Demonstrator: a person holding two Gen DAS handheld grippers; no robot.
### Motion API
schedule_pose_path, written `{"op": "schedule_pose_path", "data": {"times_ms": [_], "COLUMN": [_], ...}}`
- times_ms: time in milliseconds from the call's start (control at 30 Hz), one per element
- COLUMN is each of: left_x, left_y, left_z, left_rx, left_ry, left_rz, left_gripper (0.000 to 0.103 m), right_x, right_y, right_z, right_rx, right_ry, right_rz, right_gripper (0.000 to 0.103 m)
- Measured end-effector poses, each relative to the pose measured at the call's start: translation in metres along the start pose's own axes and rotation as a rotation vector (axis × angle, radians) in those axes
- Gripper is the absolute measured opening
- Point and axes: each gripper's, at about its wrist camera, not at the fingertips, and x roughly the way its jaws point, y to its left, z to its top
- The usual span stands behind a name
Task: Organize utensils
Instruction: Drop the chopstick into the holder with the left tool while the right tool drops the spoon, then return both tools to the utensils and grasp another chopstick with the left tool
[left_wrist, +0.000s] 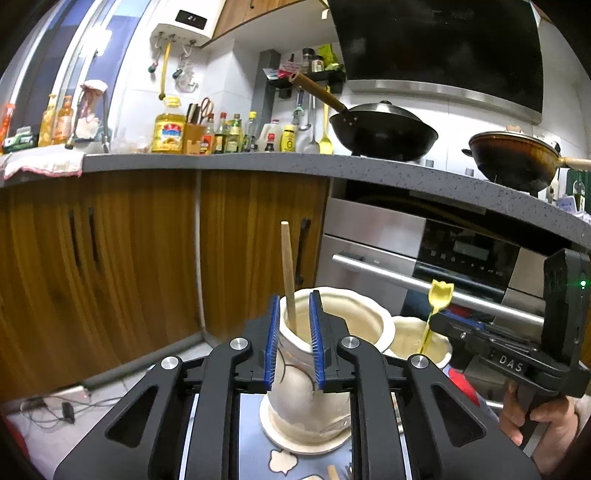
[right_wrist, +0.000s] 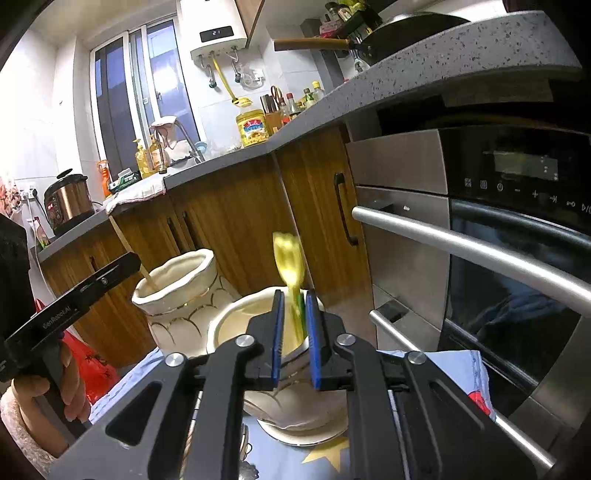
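Above taller cream vase (left_wrist: 314, 354), left gripper (left_wrist: 295, 339) parted, wooden stick (left_wrist: 288, 273) released inside. Right gripper (right_wrist: 294, 339) loosened around yellow utensil (right_wrist: 290, 266), dropped into shorter vase (right_wrist: 258, 321). Jaws best widened fully, then lifted straight, handles left undisturbed.

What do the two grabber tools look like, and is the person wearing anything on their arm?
Both are black plastic. The left gripper and right gripper each have two flat blue ribbed pads, angular black linkage arms and round silver bolts. From the side, the right one shows a pistol handle, white lettering and a small green light. The left one carries white lettering too. A fluffy pale sleeve covers the left wrist.
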Motion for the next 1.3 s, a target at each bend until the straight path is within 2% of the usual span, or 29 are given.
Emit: {"op": "schedule_pose_path", "data": {"times_ms": [67,133,167,233,267,300,333,367,400,567,833,1033,1300], "left_x": [0.000,-0.003,-0.005,-0.010,-0.012,-0.015,-0.017,-0.019,-0.020,-0.027,-0.045,-0.059,-0.063], "left_y": [0.001,0.003,0.004,0.006,0.008,0.009,0.010,0.011,0.012,0.016,0.018,0.014,-0.002], "left_z": [0.000,0.000,0.000,-0.001,-0.002,-0.003,-0.005,-0.006,-0.009,-0.023,-0.048,-0.064,-0.091], "left_rx": [0.000,-0.007,-0.009,-0.019,-0.024,-0.028,-0.030,-0.032,-0.036,-0.043,-0.037,-0.028,0.064], "left_ry": [0.003,0.000,-0.002,-0.012,-0.013,-0.012,-0.011,-0.011,-0.006,0.032,0.113,0.194,0.322], "left_rz": [0.003,0.003,0.007,0.015,0.014,0.014,0.021,0.026,0.032,0.054,0.063,0.079,0.097], "left_gripper": [0.024,0.038,0.042,0.062,0.066,0.075,0.083,0.087,0.095,0.097,0.098,0.098,0.098], "right_x": [-0.003,-0.005,-0.007,-0.011,-0.014,-0.016,-0.019,-0.023,-0.025,-0.036,-0.053,-0.056,-0.047], "right_y": [0.001,0.002,0.002,0.004,0.005,0.008,0.009,0.010,0.010,0.011,0.014,0.025,0.035], "right_z": [0.001,0.002,0.001,0.001,0.001,0.000,0.000,-0.002,-0.003,-0.015,-0.039,-0.058,-0.081], "right_rx": [-0.010,-0.015,-0.015,-0.022,-0.030,-0.036,-0.039,-0.040,-0.040,-0.062,-0.075,-0.084,-0.104], "right_ry": [-0.011,-0.014,-0.019,-0.029,-0.033,-0.036,-0.041,-0.050,-0.054,-0.037,0.031,0.130,0.257], "right_rz": [-0.005,-0.013,-0.014,-0.016,-0.021,-0.024,-0.025,-0.027,-0.030,-0.074,-0.094,-0.079,-0.067], "right_gripper": [0.038,0.044,0.052,0.063,0.070,0.080,0.085,0.095,0.098,0.098,0.098,0.098,0.098]}}
